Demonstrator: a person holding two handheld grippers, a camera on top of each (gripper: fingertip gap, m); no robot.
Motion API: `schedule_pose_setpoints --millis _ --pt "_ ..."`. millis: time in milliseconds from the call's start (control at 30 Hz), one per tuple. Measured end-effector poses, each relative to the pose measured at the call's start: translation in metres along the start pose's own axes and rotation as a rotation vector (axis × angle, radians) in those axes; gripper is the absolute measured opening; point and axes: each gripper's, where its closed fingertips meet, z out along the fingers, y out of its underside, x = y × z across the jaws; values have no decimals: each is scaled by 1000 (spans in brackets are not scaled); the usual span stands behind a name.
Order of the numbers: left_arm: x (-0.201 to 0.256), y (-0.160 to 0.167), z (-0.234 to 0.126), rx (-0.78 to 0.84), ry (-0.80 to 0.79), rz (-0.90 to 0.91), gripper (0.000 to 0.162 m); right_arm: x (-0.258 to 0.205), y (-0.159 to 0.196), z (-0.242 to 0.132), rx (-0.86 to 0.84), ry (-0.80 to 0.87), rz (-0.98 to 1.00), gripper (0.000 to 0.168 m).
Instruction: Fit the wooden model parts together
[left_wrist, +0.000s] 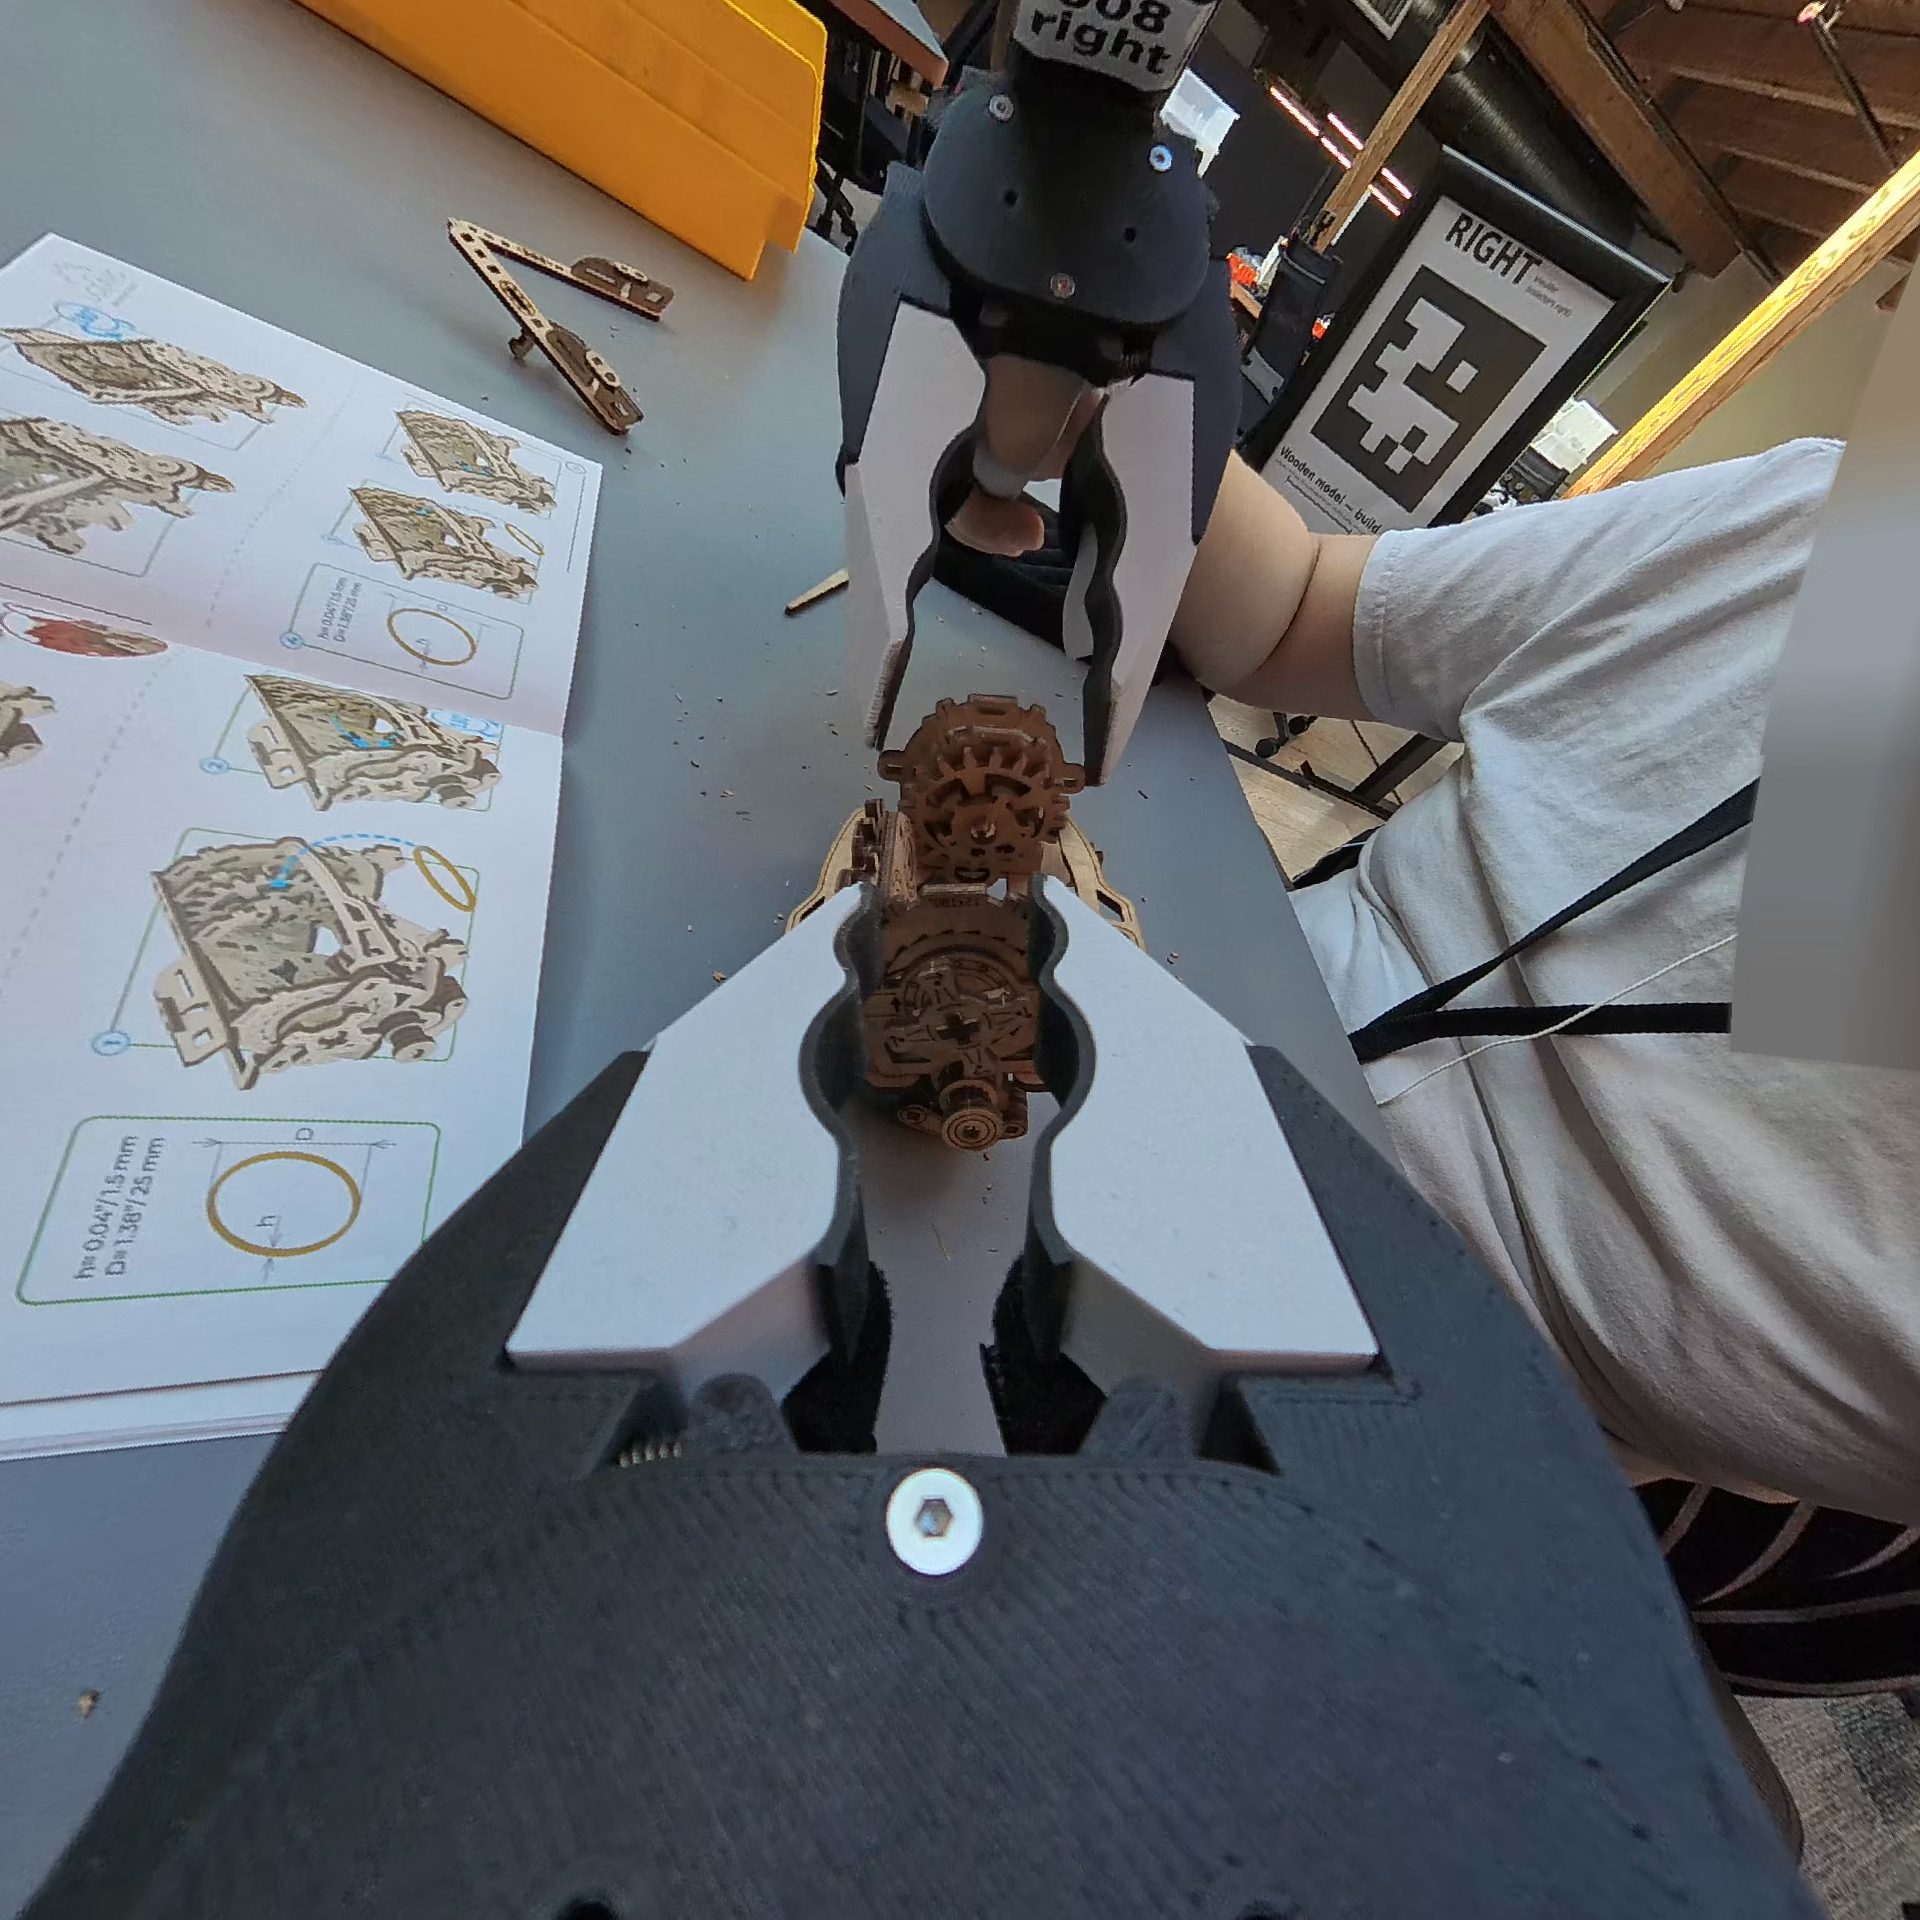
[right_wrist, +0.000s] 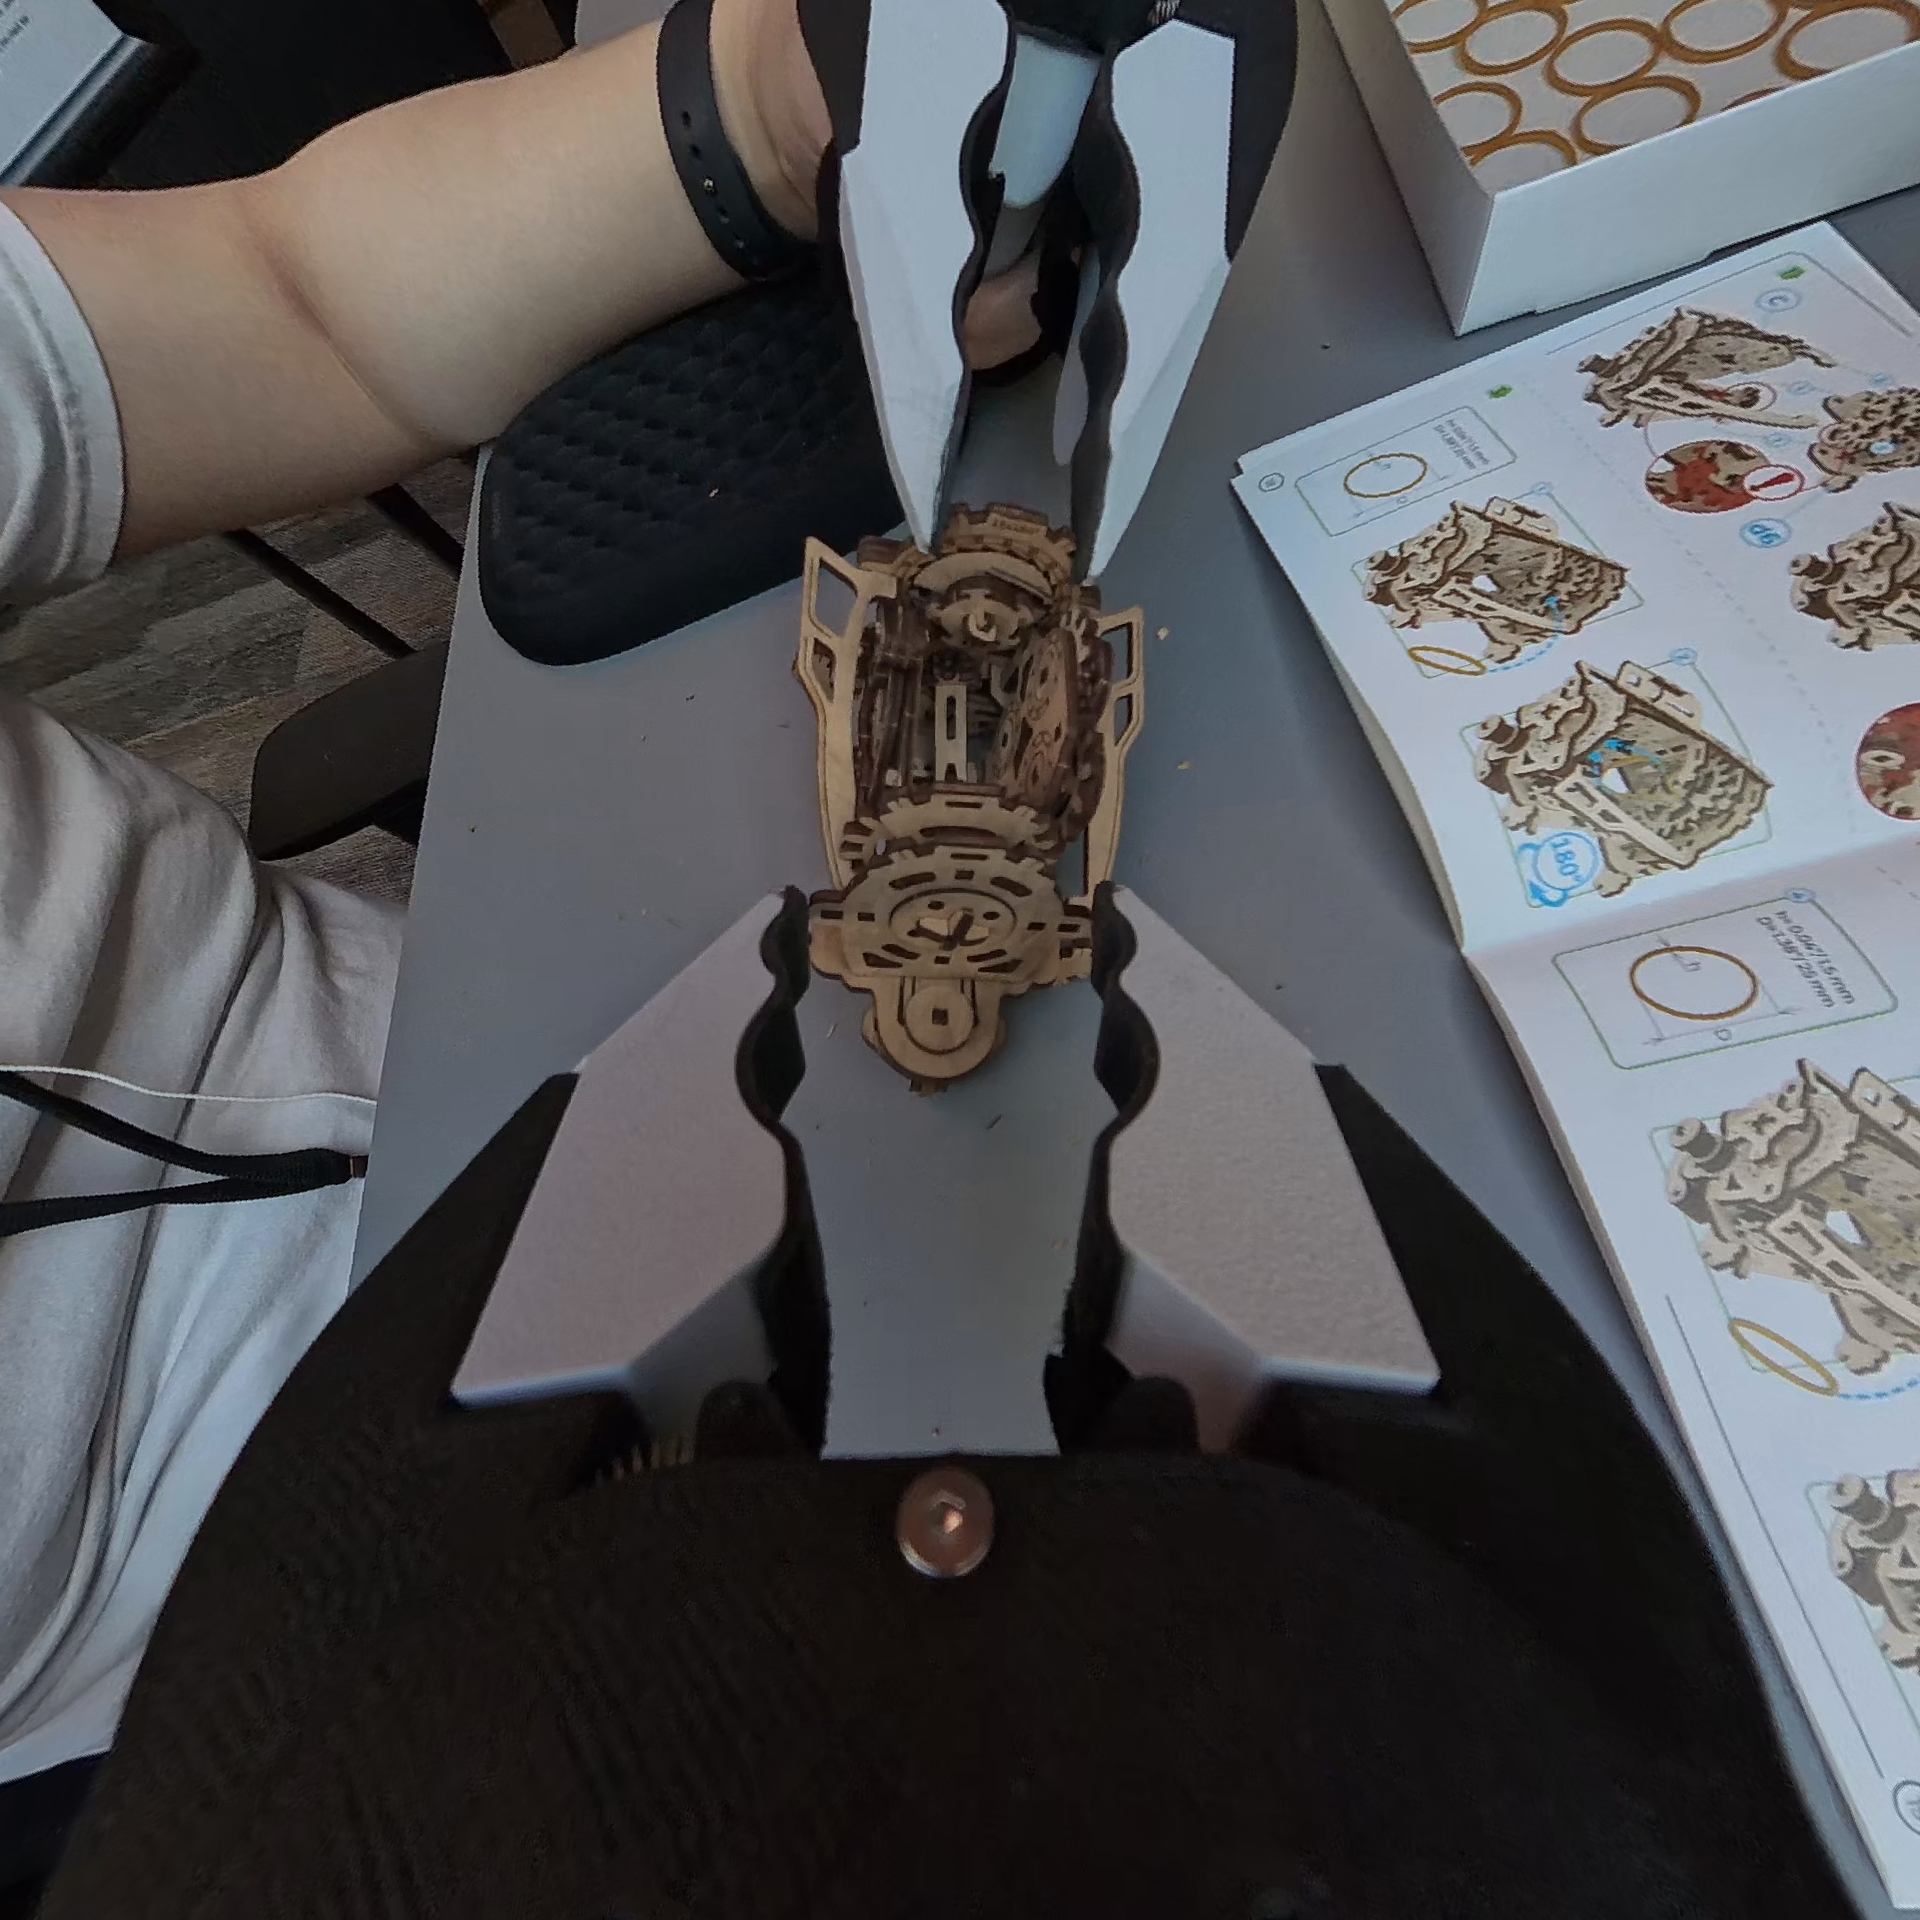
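So both are clamping the brown laser-cut wooden gear model (right_wrist: 961, 790) sitting on the grey tabletop (right_wrist: 623, 831): left gripper (left_wrist: 948, 914) is pinching one end, right gripper (right_wrist: 951, 914) is squeezing the opposite gear plate. Squeezing unevenly is probably risking snapped teeth or popped tabs.
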Motion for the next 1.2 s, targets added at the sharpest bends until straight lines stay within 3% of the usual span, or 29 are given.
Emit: schedule_pose_setpoints --millis 267,467,600,733,1100,1200 --pt "0 0 0 0 -2 1 25 1 -3 -11 16 48 -70 58" --pt "0 0 0 0 -2 -2 25 -3 11 -27 39 193 -225 53" --pt "0 0 0 0 -1 -2 25 -8 36 -12 25 120 -85 44" --pt "0 0 1 -3 -4 3 25 -10 33 -4 78 27 57 44" --pt "0 0 1 -6 -6 8 25 -5 33 4 83 7 104 34" --pt "0 0 1 -6 -6 7 25 -3 34 5 73 18 101 38"
